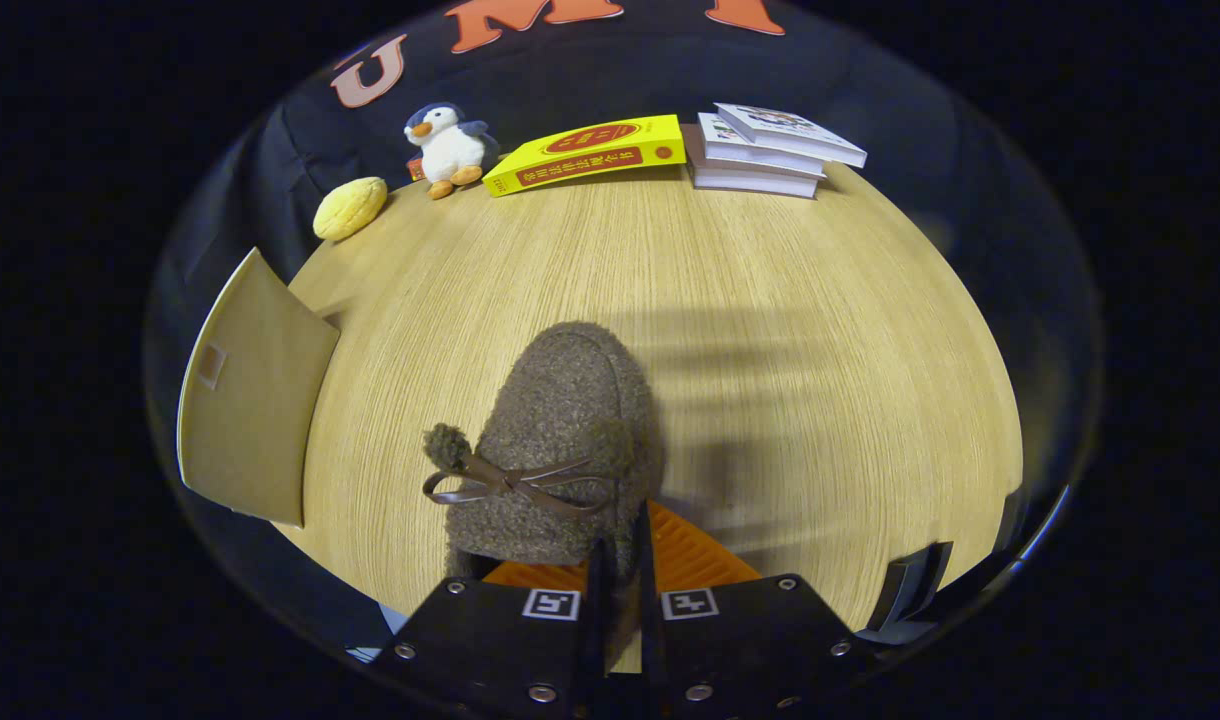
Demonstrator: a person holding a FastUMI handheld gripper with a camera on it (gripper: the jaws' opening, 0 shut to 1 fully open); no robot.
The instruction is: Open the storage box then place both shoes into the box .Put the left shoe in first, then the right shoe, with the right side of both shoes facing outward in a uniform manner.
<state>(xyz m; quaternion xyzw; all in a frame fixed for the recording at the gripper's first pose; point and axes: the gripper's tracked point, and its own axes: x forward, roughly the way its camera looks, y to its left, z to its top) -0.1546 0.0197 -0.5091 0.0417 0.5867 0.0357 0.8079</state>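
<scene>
1. Tan flat box lid (250, 395), tilted up off the left side of the light wood counter (770, 330).
2. Yellow round bun-shaped toy (350, 208), plush penguin (448, 148), yellow book (590, 155), and a stack of white books (770, 150) along the far edge.
3. Brown fuzzy slipper-shoe with ribbon bow (560, 440), heel pinched between the fingers of the hand-held gripper (620, 580), toe pointing away.

1. The gripper (620, 560) has its fingers pressed close together on the rim of a fuzzy brown shoe (570, 430); its toe points away over the wooden table (820, 350).
2. Beside the shoe stands a tan flap (250, 400); beyond lie a penguin toy (448, 148), yellow book (590, 155) and stacked books (770, 150).
</scene>
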